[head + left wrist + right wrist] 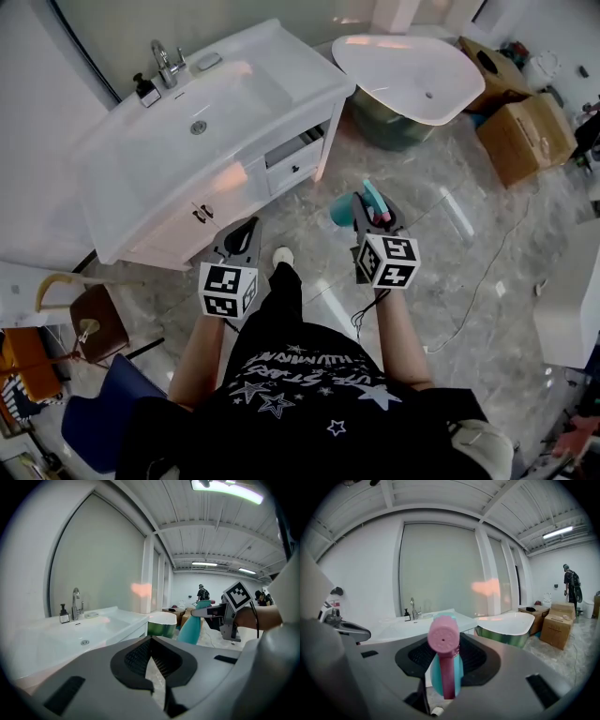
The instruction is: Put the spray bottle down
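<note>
The spray bottle has a teal body and a pink spray head. My right gripper is shut on it just below the head, and the teal body hangs in the air over the marble floor. In the left gripper view the bottle hangs from the right gripper at the right. My left gripper is beside it, in front of the vanity, shut with nothing between its pads. Both grippers point towards the white vanity.
A white vanity with a sink basin, a tap and a soap bottle is ahead on the left. A white bathtub and cardboard boxes lie ahead on the right. A cable crosses the floor. People stand far off.
</note>
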The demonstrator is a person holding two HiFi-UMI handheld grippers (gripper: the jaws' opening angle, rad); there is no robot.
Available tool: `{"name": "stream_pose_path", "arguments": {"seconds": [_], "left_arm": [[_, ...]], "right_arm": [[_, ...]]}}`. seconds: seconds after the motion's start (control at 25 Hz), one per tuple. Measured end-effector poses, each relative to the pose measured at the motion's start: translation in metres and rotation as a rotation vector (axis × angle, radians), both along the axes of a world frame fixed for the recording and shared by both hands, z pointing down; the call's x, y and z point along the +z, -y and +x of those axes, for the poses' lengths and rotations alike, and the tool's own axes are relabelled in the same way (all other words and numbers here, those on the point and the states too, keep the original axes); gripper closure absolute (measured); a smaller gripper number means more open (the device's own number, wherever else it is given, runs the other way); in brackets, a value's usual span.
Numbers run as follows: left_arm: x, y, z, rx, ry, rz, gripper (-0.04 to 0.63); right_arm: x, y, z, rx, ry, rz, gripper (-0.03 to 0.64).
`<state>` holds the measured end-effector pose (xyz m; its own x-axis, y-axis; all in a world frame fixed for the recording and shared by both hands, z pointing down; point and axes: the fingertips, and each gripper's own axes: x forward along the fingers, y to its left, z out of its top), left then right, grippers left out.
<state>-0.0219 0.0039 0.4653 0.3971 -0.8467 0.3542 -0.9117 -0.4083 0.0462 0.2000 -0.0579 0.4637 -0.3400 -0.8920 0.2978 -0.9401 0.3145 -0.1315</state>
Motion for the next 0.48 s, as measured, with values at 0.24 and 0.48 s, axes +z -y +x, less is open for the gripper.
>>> {"name": "stream_pose_path", "arguments": {"seconds": [0.24,0.48], "left_arm": [[0.004,0.098,-0.005,0.025,-0.014,-0.008,0.58],[-0.004,0.201,-0.027,0.026,-0.016,0.0,0.58]], "right_arm": [[-0.007,0.091,0.0,0.028,-0.023,0.0,0.459],[-0.02,0.199,-0.018,0.027,-0.042,0.01,0.459]]}}
